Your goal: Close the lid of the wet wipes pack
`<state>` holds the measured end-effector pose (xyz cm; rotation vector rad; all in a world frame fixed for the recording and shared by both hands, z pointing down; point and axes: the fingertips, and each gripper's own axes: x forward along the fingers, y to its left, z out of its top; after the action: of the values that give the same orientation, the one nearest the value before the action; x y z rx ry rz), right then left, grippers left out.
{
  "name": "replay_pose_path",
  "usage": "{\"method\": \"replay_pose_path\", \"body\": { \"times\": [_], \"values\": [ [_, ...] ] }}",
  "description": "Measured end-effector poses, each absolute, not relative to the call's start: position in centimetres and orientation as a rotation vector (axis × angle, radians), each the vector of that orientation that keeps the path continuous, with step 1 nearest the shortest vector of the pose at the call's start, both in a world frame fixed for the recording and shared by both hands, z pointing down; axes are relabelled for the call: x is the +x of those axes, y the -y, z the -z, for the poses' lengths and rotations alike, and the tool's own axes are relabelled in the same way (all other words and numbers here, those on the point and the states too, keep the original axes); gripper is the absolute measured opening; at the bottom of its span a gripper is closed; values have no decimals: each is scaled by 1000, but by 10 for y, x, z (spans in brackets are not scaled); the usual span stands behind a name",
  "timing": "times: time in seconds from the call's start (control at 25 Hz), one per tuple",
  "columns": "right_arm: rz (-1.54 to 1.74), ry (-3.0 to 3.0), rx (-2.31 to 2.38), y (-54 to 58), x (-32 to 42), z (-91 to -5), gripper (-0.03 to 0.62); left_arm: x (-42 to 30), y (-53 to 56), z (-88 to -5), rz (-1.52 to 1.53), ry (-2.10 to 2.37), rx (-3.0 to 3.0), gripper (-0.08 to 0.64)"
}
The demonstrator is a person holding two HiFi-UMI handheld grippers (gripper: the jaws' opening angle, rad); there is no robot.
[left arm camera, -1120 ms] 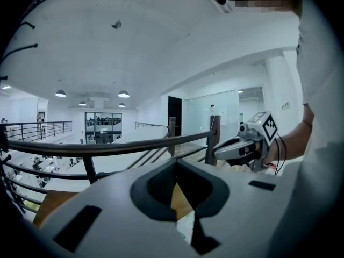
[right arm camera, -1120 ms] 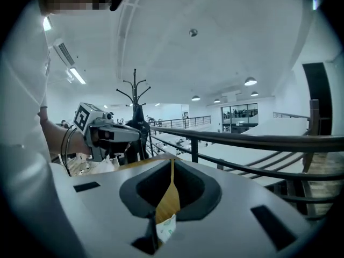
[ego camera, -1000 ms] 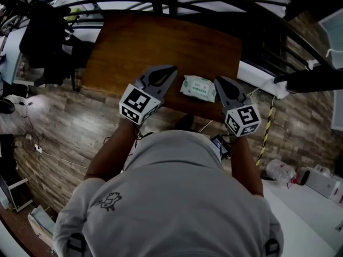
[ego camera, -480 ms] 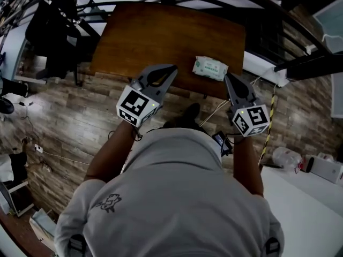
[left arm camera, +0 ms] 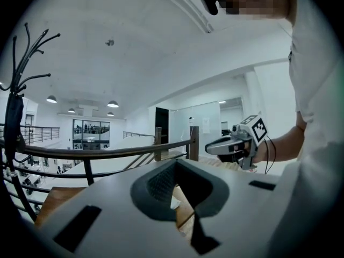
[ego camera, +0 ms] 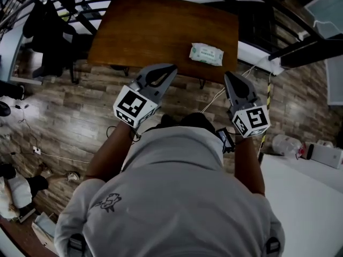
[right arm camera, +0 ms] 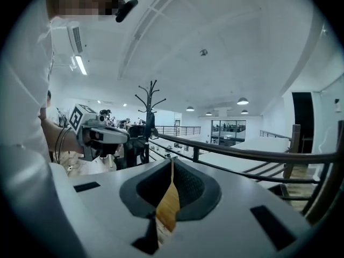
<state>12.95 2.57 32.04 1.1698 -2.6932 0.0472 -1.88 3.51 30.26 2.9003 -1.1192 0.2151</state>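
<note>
**A:** Left gripper [ego camera: 170, 67], lower centre-left of the head view: jaws clenched tip to tip, nothing between them. Right gripper [ego camera: 229, 75], centre-right: closed to a thin slit, likewise empty.

**B:** Build?

**A:** Grey moulded shells with dark ribbed pads. Each carries a marker cube [ego camera: 133, 105] printed in black-and-white squares.

**B:** And the task's thing?

**A:** Wet wipes pack [ego camera: 206, 54], upper centre-right. It lies flat toward the lower right corner of the table [ego camera: 150, 31], well apart from both grippers. It is a soft, pillow-shaped film pouch, pale green and white.

**B:** Lid?

**A:** Too small to read with certainty. No flap stands up from the pack, so I judge the lid to be down and the closing done. If that is right, nothing remains.

**B:** Surroundings?

**A:** The table is rectangular, of glossy brown wood. Below it is a plank floor [ego camera: 64, 116] with a matt grey-brown grain. Farthest off, in the right gripper view, runs a dark railing [right arm camera: 242, 152] of long, smooth bars.
</note>
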Motion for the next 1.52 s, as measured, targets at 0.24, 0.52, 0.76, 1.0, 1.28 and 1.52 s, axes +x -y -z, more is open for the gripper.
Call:
{"method": "replay_pose_path", "body": {
  "times": [0.24, 0.52, 0.76, 1.0, 1.28, 1.52],
  "values": [
    [-25, 2696, 1158, -41, 153, -315, 40, 2, -53, -288, -184, 1137, 2923, 13],
    [-23, 2702, 1107, -76, 199, -320, 40, 55, -86, -286, -218, 1158, 2913, 12],
    [-54, 2731, 1054, -118, 236, -331, 39, 93, -130, -289, -244, 1191, 2904, 12],
    [-59, 2756, 1007, -160, 259, -339, 38, 123, -177, -290, -276, 1198, 2891, 12],
    [-76, 2762, 995, -189, 271, -342, 38, 138, -206, -287, -291, 1198, 2907, 12],
    [-82, 2753, 1028, -207, 272, -340, 40, 138, -222, -290, -285, 1165, 2918, 12]
  ]
}}
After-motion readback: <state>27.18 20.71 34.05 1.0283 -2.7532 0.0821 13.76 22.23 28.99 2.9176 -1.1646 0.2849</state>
